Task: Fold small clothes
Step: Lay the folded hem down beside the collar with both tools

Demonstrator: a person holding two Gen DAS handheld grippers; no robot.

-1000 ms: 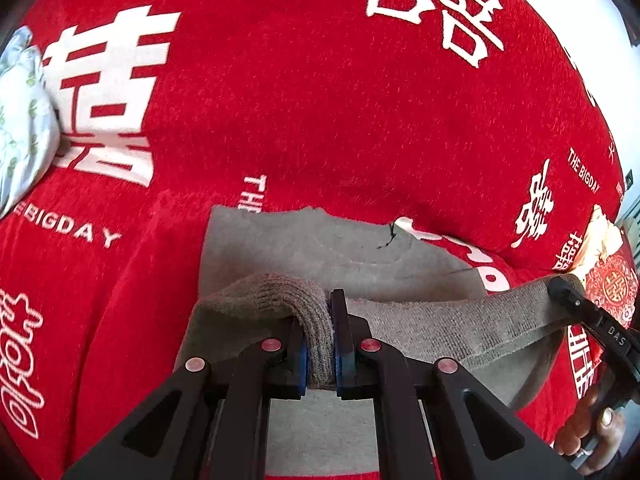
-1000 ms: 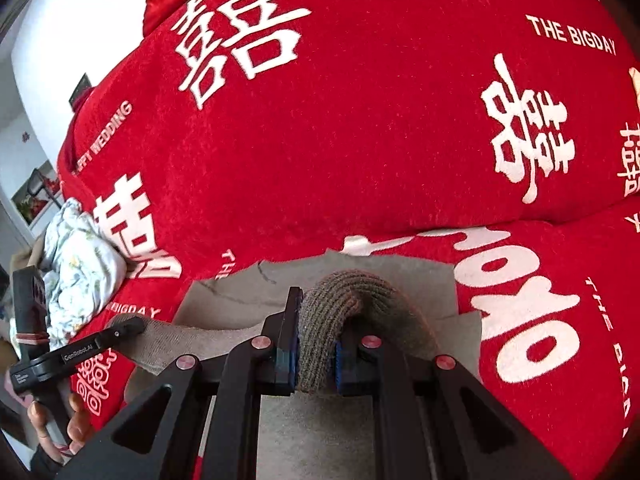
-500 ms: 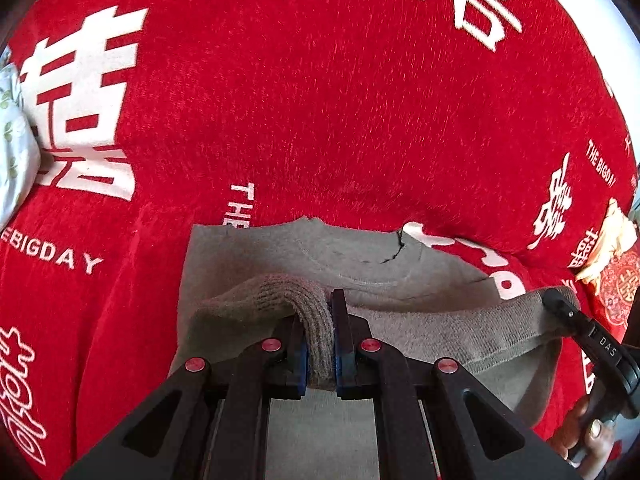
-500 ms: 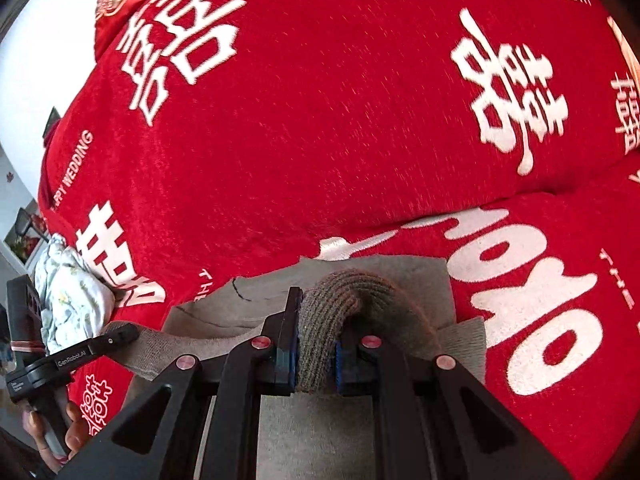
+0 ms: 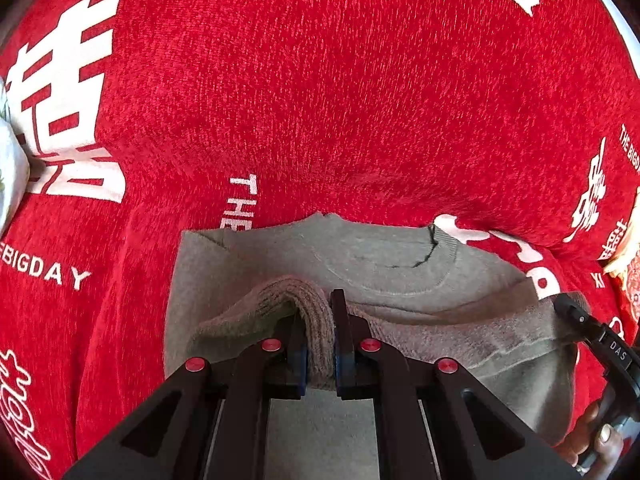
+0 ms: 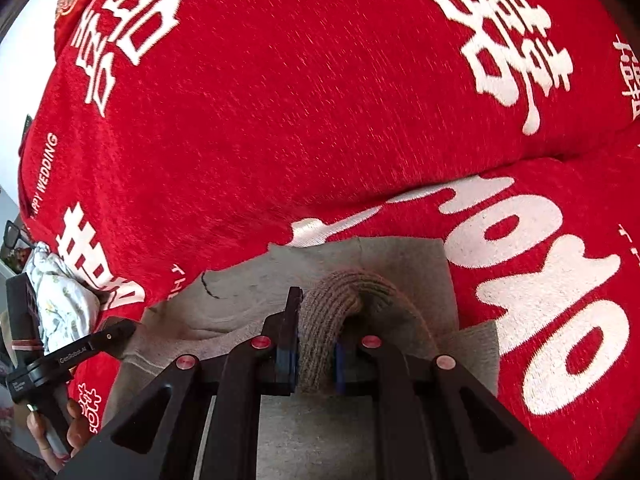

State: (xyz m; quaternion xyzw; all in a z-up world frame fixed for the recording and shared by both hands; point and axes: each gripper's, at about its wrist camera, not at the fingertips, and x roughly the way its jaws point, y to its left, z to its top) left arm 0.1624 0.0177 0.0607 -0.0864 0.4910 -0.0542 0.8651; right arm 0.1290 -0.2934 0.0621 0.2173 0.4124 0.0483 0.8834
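Observation:
A small grey sweater [image 5: 384, 256] lies on the red sofa seat, its neckline toward the backrest. My left gripper [image 5: 320, 344] is shut on the ribbed hem [image 5: 308, 312] at the sweater's left side. My right gripper [image 6: 316, 344] is shut on the same ribbed hem [image 6: 340, 300] at the right side. The hem edge [image 5: 480, 340] stretches between the two grippers and hangs just above the garment's upper part [image 6: 248, 292]. The right gripper [image 5: 600, 344] shows at the right edge of the left wrist view, the left gripper [image 6: 80, 352] at the left edge of the right wrist view.
A red sofa cover [image 5: 320, 100] with white lettering fills both views, its backrest rising just beyond the sweater. A pale floral cloth [image 6: 60, 304] lies at the far left of the seat. A person's hand [image 5: 596, 440] grips the right handle.
Both grippers have carried the hem forward and down toward the neckline. The backrest looms closer, and less of the grey sweater shows beyond the hem.

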